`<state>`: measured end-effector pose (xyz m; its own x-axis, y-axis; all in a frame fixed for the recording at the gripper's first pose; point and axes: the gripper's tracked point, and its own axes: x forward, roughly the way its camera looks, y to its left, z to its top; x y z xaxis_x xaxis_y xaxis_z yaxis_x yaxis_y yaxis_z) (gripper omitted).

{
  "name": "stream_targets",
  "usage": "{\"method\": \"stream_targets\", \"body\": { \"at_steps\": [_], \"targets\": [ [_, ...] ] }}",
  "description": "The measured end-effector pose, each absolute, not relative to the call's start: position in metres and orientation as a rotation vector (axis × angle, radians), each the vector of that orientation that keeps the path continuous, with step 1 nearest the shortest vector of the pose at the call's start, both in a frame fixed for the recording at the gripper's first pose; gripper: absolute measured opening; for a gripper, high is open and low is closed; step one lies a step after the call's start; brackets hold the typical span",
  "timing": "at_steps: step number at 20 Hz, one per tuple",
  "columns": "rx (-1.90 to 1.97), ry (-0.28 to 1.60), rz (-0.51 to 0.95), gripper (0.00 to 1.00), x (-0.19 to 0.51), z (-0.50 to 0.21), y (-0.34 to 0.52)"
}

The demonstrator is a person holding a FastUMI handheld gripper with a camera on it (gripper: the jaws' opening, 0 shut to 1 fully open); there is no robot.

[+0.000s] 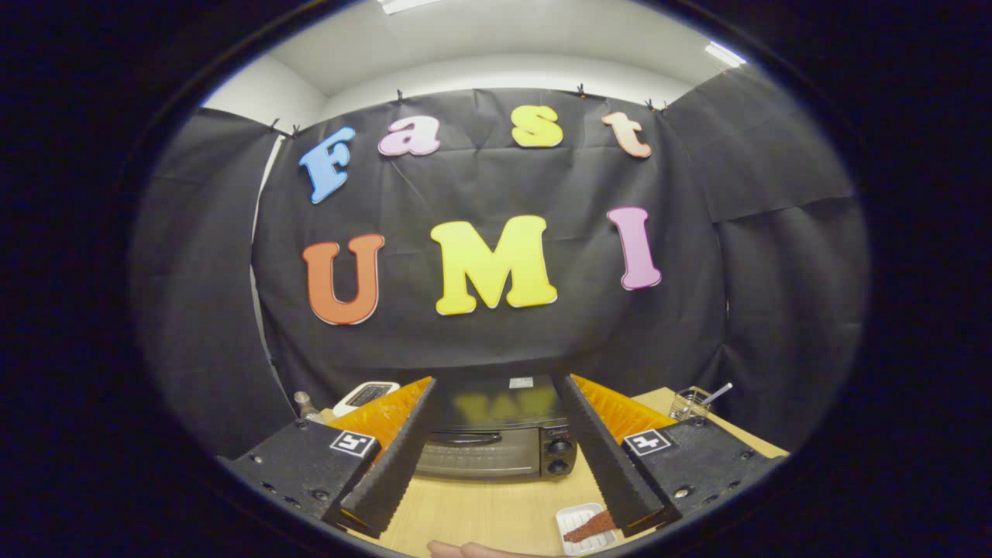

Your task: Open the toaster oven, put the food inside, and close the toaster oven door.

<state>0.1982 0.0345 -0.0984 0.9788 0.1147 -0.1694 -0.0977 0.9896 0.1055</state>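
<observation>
While the toaster oven [496,449] sits shut at twelve o'clock between the spread fingers, the claw [496,411] stands wide open and grips nothing. To start well, I judge the claw should come in level on the dark door handle [465,439], close on it squarely and swing the door down rather than tug the whole oven across the table [480,515]. Off at ten o'clock, a white device [364,394] and a small bottle [304,404] are half hidden behind the left finger. At four o'clock the white tray [577,518] with its reddish food [590,528] is partly covered by the right finger. Farther out at two o'clock, a wire basket [690,403] is too small to read.
</observation>
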Motion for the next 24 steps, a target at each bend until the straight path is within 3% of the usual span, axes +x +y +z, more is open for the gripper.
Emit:
{"method": "stream_targets", "body": {
  "at_steps": [11, 24],
  "targets": [
    [0.016, 0.473, 0.166, 1.0, 0.304, -0.243, 0.107],
    [-0.027, 0.466, 0.124, 1.0, 0.281, -0.247, 0.113]
  ]
}}
